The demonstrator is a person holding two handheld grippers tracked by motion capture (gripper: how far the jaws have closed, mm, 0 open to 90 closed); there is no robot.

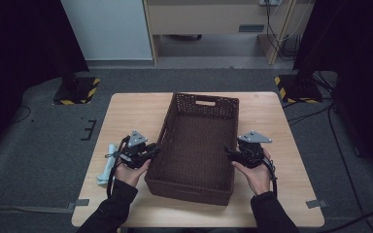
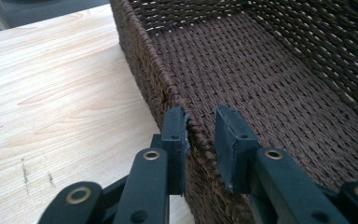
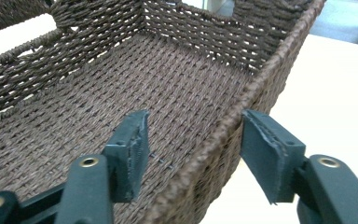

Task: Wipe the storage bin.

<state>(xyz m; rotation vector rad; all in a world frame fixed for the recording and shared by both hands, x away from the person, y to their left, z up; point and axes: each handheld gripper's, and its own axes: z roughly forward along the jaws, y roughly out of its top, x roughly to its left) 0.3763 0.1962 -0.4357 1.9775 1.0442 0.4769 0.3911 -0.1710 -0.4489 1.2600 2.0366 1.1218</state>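
one pale roll beside left claw, high view.

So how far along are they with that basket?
Early stage. Both grippers already straddle the woven basket walls: left gripper on one long wall, right gripper on the opposite, jaws not yet clamped. Gripping and moving it remain. A pale roll lies untouched at the table edge.
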